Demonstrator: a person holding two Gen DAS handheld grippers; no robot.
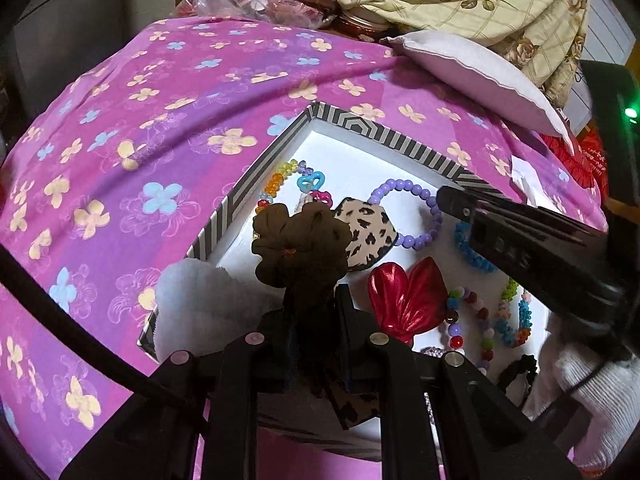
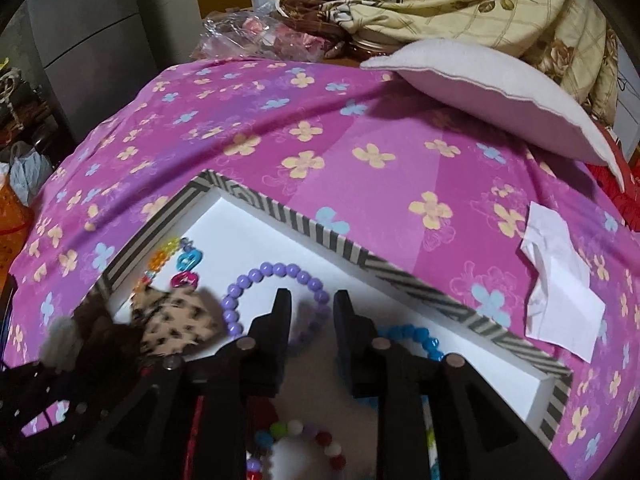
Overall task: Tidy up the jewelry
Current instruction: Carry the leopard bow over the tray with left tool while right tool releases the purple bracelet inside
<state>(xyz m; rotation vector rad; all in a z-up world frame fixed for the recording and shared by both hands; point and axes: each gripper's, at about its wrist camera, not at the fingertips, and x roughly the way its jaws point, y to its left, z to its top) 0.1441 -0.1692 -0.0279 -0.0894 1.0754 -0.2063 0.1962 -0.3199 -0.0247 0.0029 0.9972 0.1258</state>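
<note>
A white box [image 1: 276, 152] with a striped rim lies on the pink flowered cloth and holds jewelry. My left gripper [image 1: 316, 300] is shut on a brown hair scrunchie [image 1: 300, 240], held over the box's near left corner beside a leopard-print clip [image 1: 368, 232]. A purple bead bracelet [image 1: 412, 188], a red shell clip [image 1: 404, 296], a blue bracelet [image 1: 468, 252] and mixed bead bracelets [image 1: 480, 320] lie inside. My right gripper [image 2: 308, 304] is open and empty over the purple bracelet [image 2: 256, 276]; it also shows in the left wrist view [image 1: 452, 200].
A white pillow [image 2: 500, 96] and a floral blanket [image 2: 500, 4] lie at the back right. A folded white paper [image 2: 560, 296] lies right of the box [image 2: 420, 296]. A plastic bag [image 2: 260, 36] sits at the back. A white fluffy item [image 1: 200, 304] rests at the box's near left corner.
</note>
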